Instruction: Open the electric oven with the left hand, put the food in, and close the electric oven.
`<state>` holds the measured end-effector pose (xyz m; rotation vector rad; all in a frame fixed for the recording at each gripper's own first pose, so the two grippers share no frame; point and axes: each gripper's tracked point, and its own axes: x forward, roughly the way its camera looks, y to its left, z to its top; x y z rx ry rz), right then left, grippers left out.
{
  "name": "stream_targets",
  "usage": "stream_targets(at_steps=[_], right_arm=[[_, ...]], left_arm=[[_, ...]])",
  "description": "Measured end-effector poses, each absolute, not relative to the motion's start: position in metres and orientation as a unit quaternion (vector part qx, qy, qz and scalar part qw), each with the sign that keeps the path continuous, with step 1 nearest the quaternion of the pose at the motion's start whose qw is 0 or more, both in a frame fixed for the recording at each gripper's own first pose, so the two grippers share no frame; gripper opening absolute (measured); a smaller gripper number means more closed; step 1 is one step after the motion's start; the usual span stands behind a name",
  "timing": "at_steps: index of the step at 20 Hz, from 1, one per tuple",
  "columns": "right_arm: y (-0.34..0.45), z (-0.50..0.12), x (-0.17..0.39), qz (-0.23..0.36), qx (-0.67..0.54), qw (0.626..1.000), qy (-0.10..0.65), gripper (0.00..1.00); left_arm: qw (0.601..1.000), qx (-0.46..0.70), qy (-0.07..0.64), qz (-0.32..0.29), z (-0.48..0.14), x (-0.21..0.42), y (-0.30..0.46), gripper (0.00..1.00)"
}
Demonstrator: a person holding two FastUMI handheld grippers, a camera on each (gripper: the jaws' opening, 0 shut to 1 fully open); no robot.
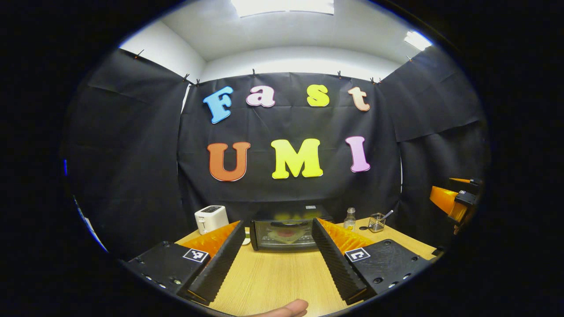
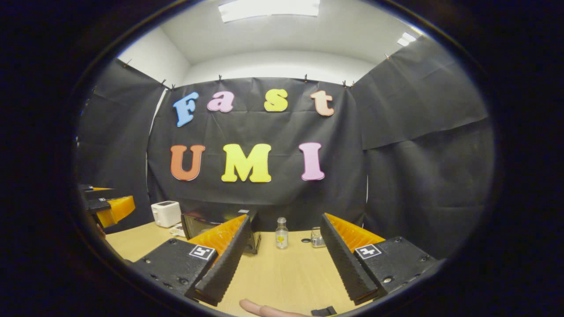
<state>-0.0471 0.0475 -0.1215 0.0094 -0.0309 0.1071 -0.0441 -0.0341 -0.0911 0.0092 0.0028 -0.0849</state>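
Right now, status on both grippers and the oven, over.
Left gripper open, empty, lined up on electric oven. Right gripper open, empty. Oven door shut, food visible inside. Bare table between gripper and oven.

bare table (image 1: 282, 273) before oven (image 1: 284, 233) | toaster (image 1: 210, 219) left | bottle (image 1: 350, 219), holder (image 1: 376, 223) right

Right gripper (image 2: 282, 264) fingers apart, bottle (image 2: 281, 233) beyond, oven (image 2: 198, 223) left
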Motion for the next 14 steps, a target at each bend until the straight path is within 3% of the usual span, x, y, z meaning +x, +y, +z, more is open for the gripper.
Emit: stream_targets(at_steps=[5,6,8,14], right_arm=[[0.043,-0.130,-0.043,0.055,0.017,0.998,0.006,1.00],[0.042,-0.132,-0.041,0.052,0.009,0.999,0.009,0.96],[0.045,-0.134,-0.041,0.053,0.002,0.998,0.014,1.00],[0.059,-0.133,-0.042,0.092,-0.004,0.996,0.018,1.00]], left_arm=[[0.999,0.009,0.003,-0.037,-0.092,-0.045,-0.031,0.96],[0.999,0.006,0.004,-0.037,-0.093,-0.046,-0.031,0.96],[0.999,0.002,0.005,-0.040,-0.091,-0.046,-0.031,0.96],[0.999,0.000,0.006,-0.033,-0.089,-0.047,-0.025,0.96]])
